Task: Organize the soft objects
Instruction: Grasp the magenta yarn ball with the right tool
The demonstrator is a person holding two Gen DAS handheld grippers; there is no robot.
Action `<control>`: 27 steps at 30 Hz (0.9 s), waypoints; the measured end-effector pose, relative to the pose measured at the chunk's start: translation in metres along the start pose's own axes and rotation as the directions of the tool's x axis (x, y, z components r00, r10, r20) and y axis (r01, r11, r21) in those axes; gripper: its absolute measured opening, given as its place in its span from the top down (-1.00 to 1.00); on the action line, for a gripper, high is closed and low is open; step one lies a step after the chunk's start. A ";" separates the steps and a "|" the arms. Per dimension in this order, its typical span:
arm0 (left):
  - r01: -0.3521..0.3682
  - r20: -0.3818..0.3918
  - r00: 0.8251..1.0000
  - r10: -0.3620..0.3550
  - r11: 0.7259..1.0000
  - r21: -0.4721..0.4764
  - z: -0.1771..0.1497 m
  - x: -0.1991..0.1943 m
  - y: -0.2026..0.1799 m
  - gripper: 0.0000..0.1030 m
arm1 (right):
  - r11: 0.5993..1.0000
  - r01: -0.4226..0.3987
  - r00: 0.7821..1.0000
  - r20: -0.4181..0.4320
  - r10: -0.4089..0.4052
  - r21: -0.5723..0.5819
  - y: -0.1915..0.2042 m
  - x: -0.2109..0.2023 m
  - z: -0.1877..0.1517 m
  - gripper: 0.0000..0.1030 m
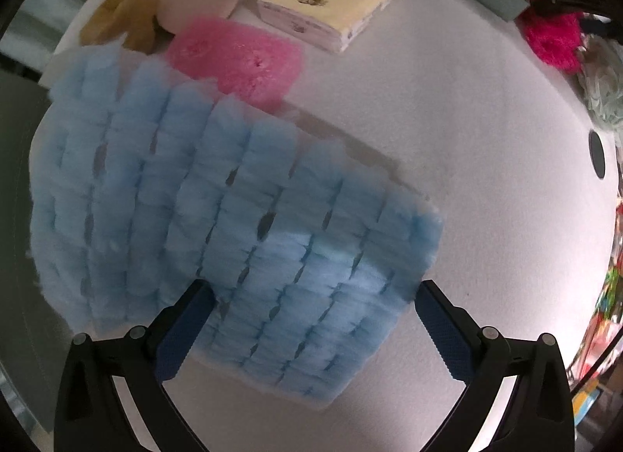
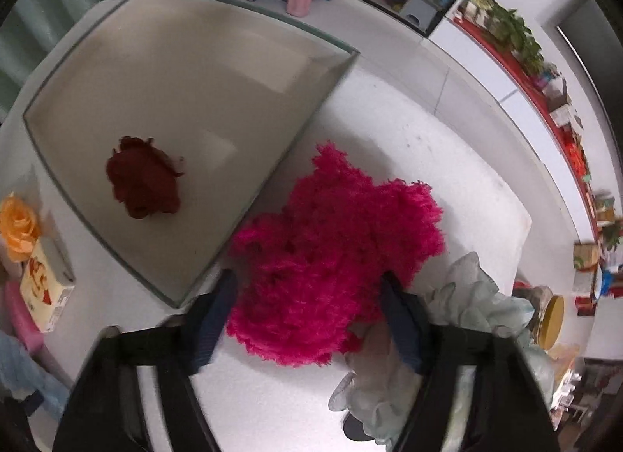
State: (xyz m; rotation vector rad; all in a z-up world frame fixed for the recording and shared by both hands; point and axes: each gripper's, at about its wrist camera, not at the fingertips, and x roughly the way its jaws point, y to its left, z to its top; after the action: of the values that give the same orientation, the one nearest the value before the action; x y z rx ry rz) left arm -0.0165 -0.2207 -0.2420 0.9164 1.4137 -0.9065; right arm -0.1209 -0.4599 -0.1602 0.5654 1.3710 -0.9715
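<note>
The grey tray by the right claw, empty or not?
Not empty: the shallow grey tray holds one dark red fluffy ball; the rest is bare.

There were two tissue packs [image 1: 331, 0], one blue cloth [image 1: 218, 226], one pink sponge [image 1: 237, 58] and one orange rose [image 2: 17, 226]. One magenta pompom [image 2: 331, 257] lay outside the single box [image 2: 303, 39], one dark red rose [image 2: 144, 179] inside it, plus two grippers [image 1: 311, 327].
</note>
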 end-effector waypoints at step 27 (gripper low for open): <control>-0.147 0.240 0.964 0.117 0.983 0.113 -0.012 -0.075 0.052 -0.71 | 0.951 -0.092 0.994 -0.037 0.108 0.295 -0.029 -0.003 -0.011 -0.37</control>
State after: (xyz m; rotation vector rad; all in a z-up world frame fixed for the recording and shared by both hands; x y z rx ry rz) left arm 0.0281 -0.1910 -0.1677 0.9561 1.0906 -0.9791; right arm -0.1507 -0.4647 -0.1536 0.8811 1.2386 -1.0915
